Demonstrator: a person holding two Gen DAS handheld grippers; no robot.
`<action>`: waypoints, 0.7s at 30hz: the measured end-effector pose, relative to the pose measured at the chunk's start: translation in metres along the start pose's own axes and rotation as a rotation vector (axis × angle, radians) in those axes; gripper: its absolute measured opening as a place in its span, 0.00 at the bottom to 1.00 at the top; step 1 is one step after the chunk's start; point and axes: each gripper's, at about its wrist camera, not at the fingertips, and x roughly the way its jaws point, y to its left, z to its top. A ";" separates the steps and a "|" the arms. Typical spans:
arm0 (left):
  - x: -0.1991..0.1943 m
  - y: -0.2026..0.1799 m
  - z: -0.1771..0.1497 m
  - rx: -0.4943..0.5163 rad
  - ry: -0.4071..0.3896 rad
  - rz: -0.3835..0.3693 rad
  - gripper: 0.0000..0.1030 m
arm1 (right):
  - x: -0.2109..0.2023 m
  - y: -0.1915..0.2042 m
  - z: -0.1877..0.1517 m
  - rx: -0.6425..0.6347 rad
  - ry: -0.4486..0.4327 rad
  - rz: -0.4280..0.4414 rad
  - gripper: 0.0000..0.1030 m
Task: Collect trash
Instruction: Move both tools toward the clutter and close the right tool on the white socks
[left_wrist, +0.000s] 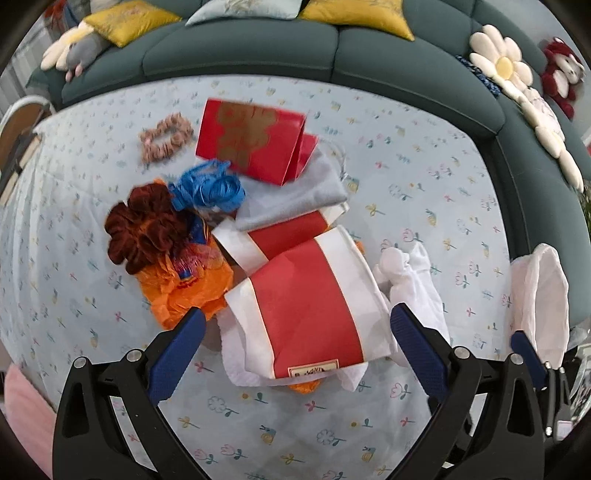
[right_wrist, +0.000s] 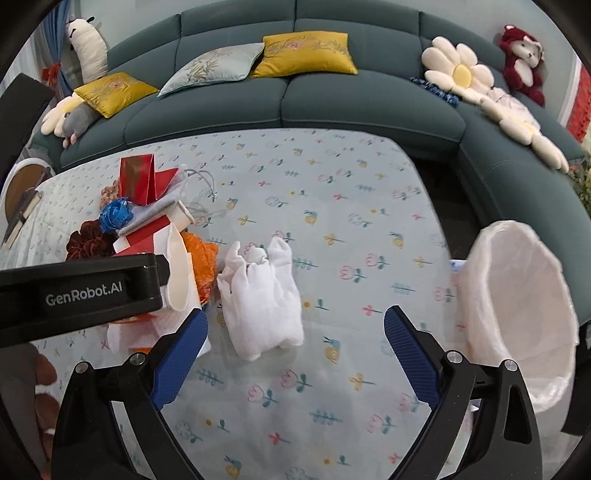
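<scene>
Since the crumpled white tissue (right_wrist: 260, 302) lying between the clutter pile and lined bin (right_wrist: 517, 314) looks light and soft, the spread right gripper (right_wrist: 295, 332) should pinch its bunched middle.

Flower-print tablecloth (right_wrist: 332, 206), heap of red paper bags (left_wrist: 255, 140), orange wrapper (left_wrist: 184, 291), crumpled white tissue (right_wrist: 258, 295)
</scene>
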 end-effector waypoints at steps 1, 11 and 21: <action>0.004 0.002 0.001 -0.009 0.012 -0.003 0.93 | 0.007 0.002 0.001 0.002 0.011 0.012 0.88; 0.018 0.009 0.004 -0.009 0.054 -0.054 0.66 | 0.046 0.007 -0.001 0.015 0.098 0.089 0.42; 0.006 0.009 0.000 0.017 0.023 -0.089 0.40 | 0.038 0.006 -0.004 0.014 0.093 0.126 0.16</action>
